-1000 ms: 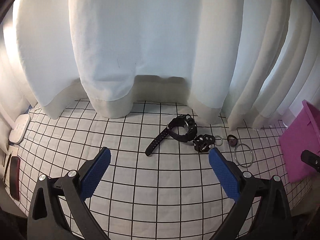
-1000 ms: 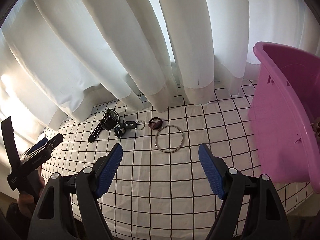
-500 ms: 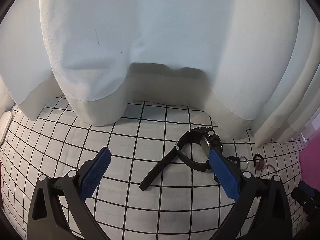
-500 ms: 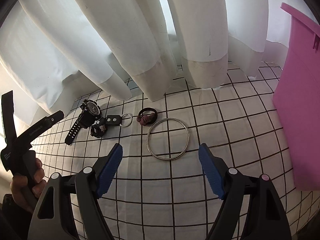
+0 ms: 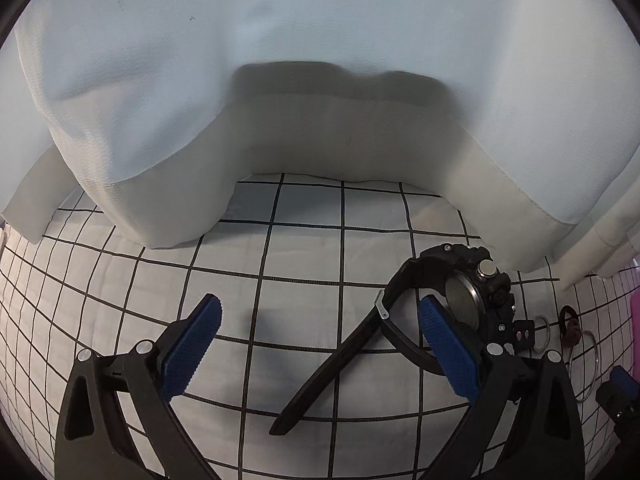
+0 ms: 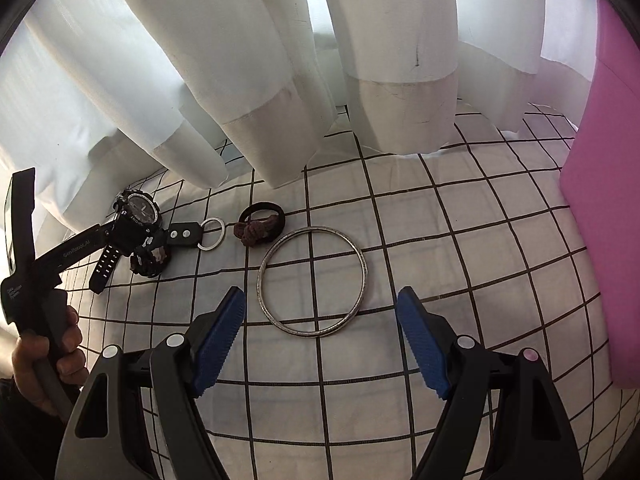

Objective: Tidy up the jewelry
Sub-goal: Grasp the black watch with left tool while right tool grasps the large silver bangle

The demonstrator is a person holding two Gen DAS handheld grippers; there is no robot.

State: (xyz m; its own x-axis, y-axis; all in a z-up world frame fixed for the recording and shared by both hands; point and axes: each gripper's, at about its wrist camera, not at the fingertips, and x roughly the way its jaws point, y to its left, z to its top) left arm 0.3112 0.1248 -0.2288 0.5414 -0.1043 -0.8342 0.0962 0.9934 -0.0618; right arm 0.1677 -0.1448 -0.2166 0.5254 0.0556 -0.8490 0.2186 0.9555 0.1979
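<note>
Silver metal bangle is framed just ahead of the empty, wide-open right hand-held gripper on the checked sheet, while the black watch could be nudged by the equally open left hand-held gripper

Black watch, keyring, perhaps scrunchie, silver bangle, flat, aligned.

White fabric curtains hang in heavy folds across the upper half of both views, daylight glowing through them, brightest at the upper right of the right wrist view. Their hems rest on a white cloth with a black grid filling the lower half.
</note>
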